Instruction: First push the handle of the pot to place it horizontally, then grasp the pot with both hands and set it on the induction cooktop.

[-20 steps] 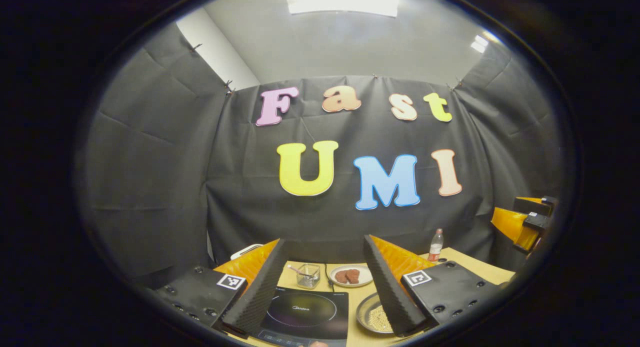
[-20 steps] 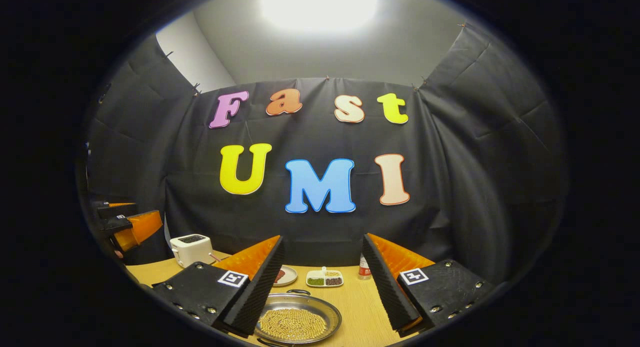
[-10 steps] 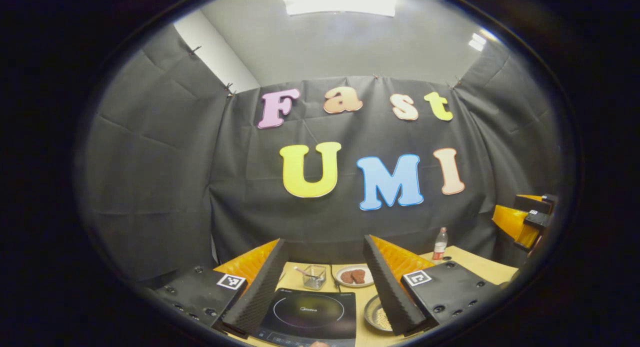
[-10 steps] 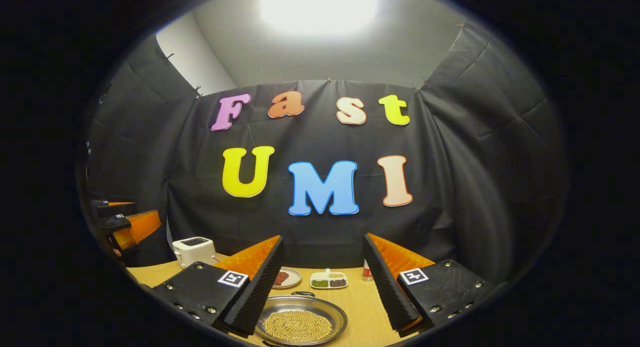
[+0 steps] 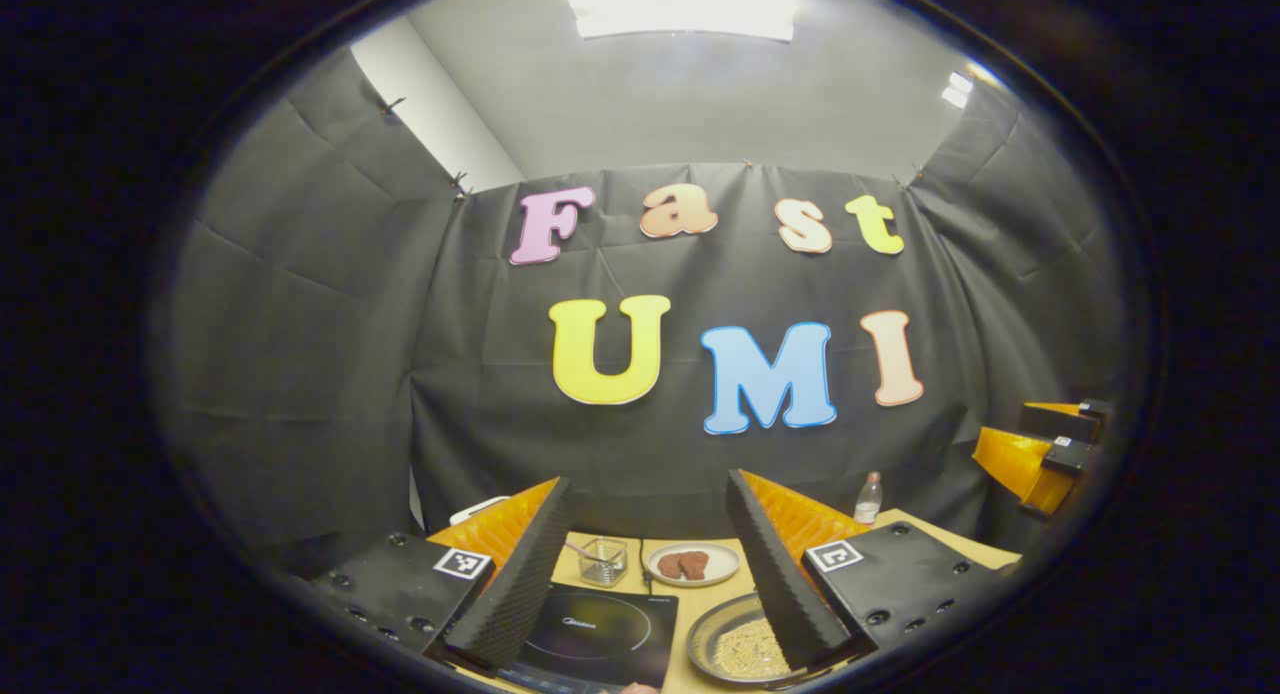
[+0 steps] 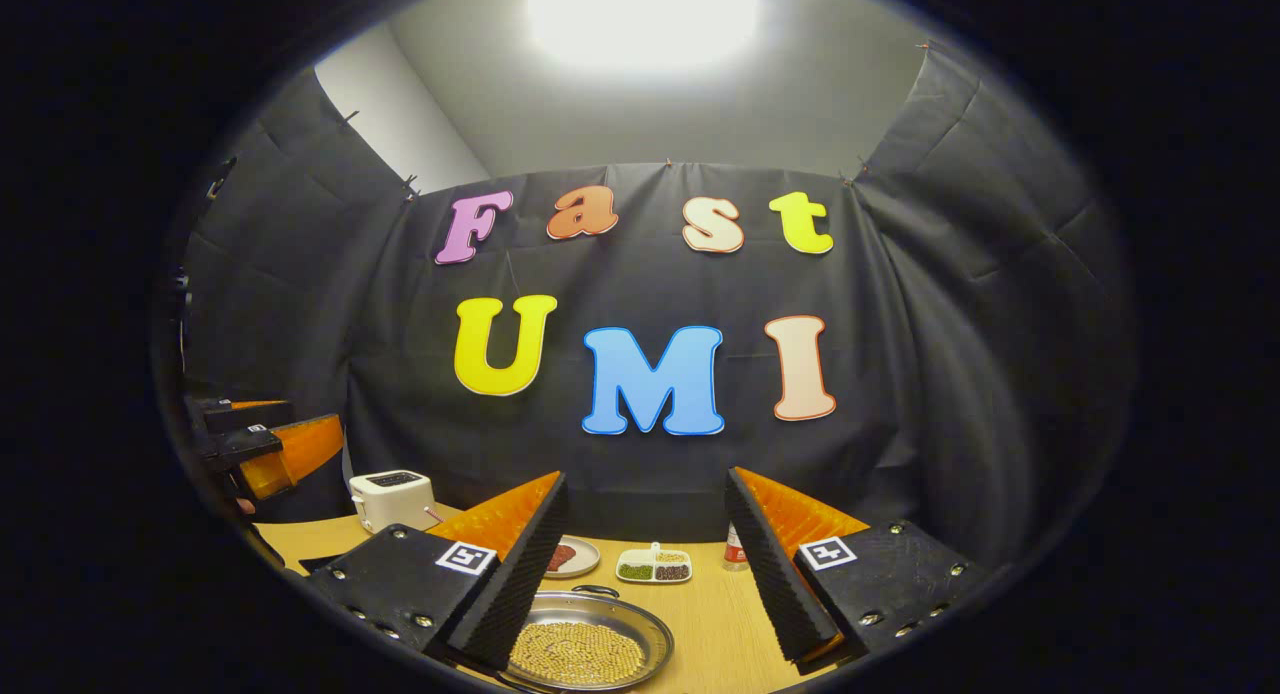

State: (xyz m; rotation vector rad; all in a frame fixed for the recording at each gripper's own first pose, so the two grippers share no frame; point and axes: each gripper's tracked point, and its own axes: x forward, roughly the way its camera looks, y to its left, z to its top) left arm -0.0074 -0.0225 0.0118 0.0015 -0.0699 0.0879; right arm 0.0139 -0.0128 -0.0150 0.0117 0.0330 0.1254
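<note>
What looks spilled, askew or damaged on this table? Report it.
Nothing stands out. The pot sits flat on the table beside the induction cooktop, its grains contained; plate and divided dish look undisturbed.

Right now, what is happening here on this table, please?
A person holds two tongs above a wooden table. Both the left tongs and the right tongs are open and hold nothing. The pot, a shallow metal pan of yellow grains, sits on the table beside the induction cooktop, not on it. The pot is not yet grasped.
</note>
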